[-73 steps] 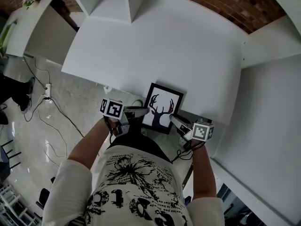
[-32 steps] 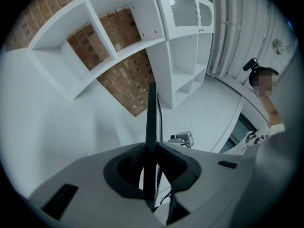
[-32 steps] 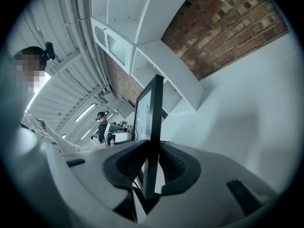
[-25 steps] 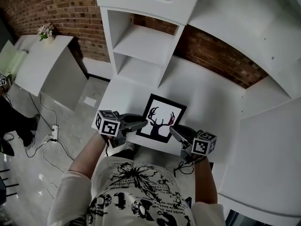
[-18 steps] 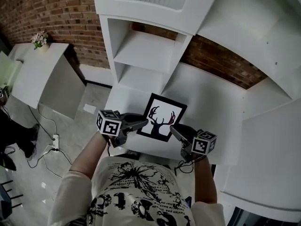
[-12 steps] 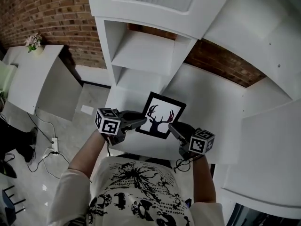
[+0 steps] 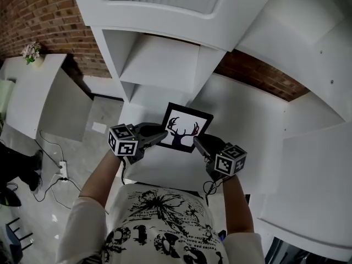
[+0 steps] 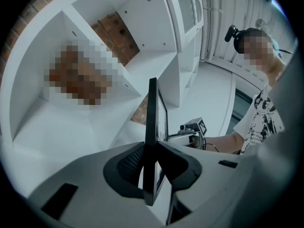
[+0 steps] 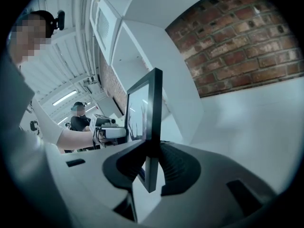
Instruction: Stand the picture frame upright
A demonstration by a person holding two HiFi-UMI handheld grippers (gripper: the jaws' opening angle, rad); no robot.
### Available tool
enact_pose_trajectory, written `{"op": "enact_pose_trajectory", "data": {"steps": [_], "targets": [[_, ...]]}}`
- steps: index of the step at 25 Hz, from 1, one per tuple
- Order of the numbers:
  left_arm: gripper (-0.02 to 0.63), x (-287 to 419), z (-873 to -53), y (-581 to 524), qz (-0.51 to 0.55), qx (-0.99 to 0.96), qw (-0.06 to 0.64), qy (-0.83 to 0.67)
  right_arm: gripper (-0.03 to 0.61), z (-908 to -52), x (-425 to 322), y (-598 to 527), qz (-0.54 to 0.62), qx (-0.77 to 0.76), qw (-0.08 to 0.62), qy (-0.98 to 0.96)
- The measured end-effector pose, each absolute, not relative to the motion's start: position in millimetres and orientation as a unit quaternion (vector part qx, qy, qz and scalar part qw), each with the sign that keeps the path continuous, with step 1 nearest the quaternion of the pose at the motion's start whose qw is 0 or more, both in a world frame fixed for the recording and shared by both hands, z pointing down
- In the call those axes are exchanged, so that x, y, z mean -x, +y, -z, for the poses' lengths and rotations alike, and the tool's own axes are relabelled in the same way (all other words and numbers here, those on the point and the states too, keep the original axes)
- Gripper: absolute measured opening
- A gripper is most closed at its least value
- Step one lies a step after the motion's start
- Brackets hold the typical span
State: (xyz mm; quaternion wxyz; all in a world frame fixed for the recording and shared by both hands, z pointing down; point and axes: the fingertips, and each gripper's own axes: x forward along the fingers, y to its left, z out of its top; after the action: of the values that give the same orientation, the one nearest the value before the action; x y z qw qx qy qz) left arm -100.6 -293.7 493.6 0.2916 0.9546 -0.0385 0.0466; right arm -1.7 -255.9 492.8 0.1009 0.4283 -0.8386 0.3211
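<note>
- The picture frame is being shown as smooth black moulding, its front pane being lit glossily by reflections.
- The left gripper and right gripper are being seen as matt grey plastic, with ribbed black pads.
- The brick wall is being shown rough and matt.
- The shelving and table are being shown as smooth, matt white board.
- The T-shirt is being seen as soft printed cloth.
- The floor is being shown polished, faintly glossy.
</note>
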Motion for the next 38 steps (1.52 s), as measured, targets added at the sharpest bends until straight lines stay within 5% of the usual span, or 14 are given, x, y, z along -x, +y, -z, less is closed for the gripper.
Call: {"op": "enact_pose_trajectory", "data": {"steps": [38], "targets": [[0.13, 71, -576, -375, -0.206, -0.952, 0.162, -0.158, 0.095, -567, -30, -341, -0.235, -0.474, 0.263, -0.807]]}}
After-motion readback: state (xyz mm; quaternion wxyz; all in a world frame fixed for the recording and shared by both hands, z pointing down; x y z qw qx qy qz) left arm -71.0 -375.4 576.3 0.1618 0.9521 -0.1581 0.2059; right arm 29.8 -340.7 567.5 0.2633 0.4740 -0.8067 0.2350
